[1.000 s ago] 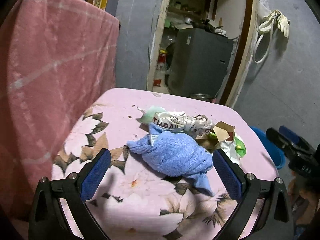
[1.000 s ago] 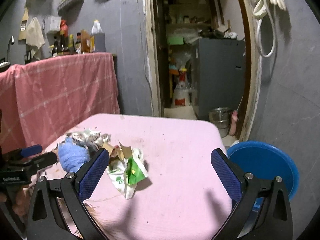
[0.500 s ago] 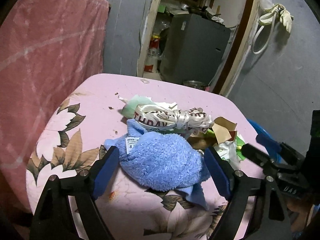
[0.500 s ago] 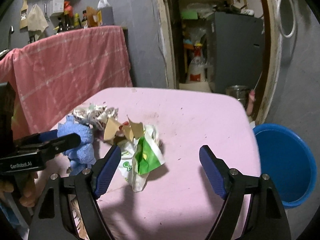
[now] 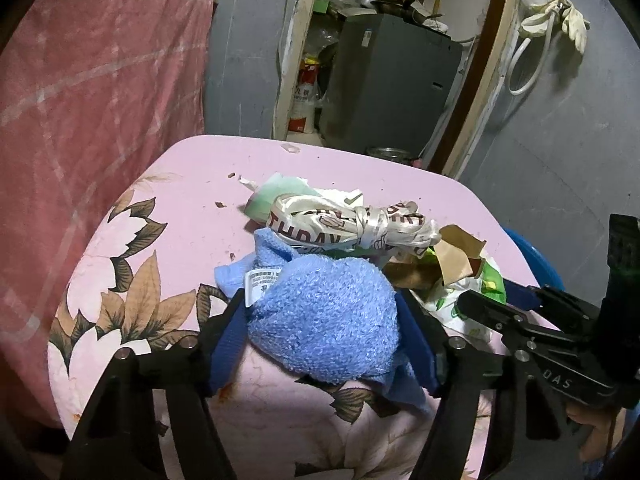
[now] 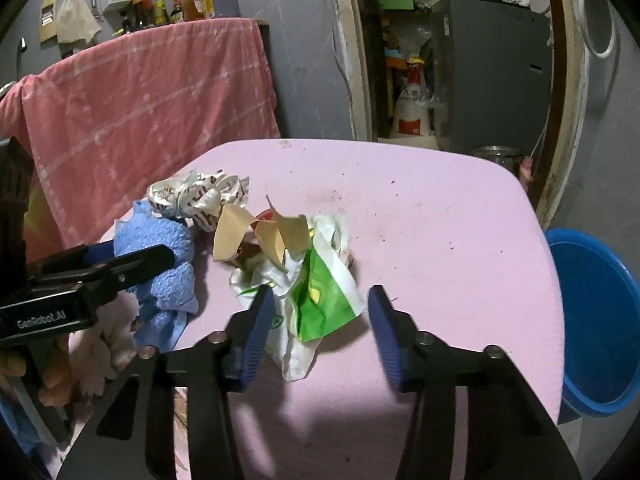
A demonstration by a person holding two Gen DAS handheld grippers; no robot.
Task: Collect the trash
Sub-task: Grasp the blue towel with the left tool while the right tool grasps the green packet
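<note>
The left gripper [image 5: 322,340] is clamped on a fluffy blue towel [image 5: 328,316], both pads pressing its sides. The right gripper [image 6: 322,330] has its fingers parted around a crumpled white-and-green plastic bag [image 6: 320,296], the left pad touching it. Behind lie torn brown paper [image 6: 276,232] and a knotted printed wrapper [image 5: 348,224], all on the pink table [image 6: 440,220]; a blue basin [image 6: 600,320] sits beside it. Half a second ago both grippers gaped wider, the left clear of the towel.

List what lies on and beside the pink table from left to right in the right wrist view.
Fluffy blue towel → crumpled white printed plastic bag → torn brown paper scraps → green-and-white plastic wrapper → bare pink table → round blue plastic tub.
</note>
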